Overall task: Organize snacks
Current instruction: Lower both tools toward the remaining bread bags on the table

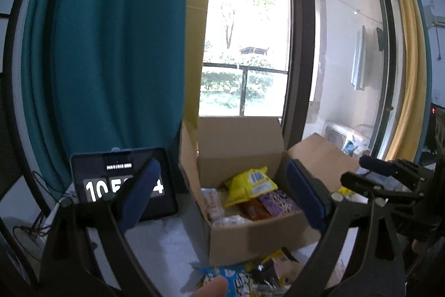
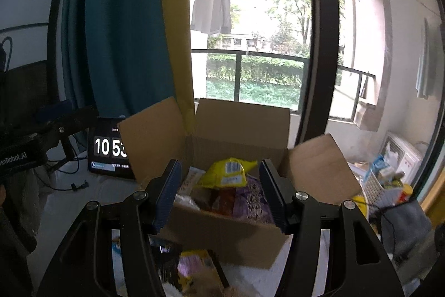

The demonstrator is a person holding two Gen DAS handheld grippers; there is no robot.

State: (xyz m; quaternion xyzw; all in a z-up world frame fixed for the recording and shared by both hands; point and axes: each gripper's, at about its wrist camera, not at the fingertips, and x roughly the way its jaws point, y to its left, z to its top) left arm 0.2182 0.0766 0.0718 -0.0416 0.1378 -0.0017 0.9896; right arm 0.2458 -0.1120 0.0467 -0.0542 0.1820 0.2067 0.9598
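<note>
An open cardboard box point(image 1: 250, 238) of snacks was seen on a pale tabletop point(image 1: 172, 247) before a balcony window, its flaps raised. A yellow packet point(image 1: 249, 185) was propped on top inside it, above a purple packet point(image 1: 278, 203) and an orange one point(image 1: 251, 209). The left gripper point(image 1: 222, 196) was held with its blue pads wide apart and nothing between them; the right gripper point(image 2: 221, 195) was likewise parted and empty, aimed at the box. More packets point(image 1: 236, 280), blurred and perhaps blue and yellow, were scattered in front of the box. A tablet clock point(image 1: 122, 185) was stood to the box's left, by a teal curtain point(image 1: 111, 46).
</note>
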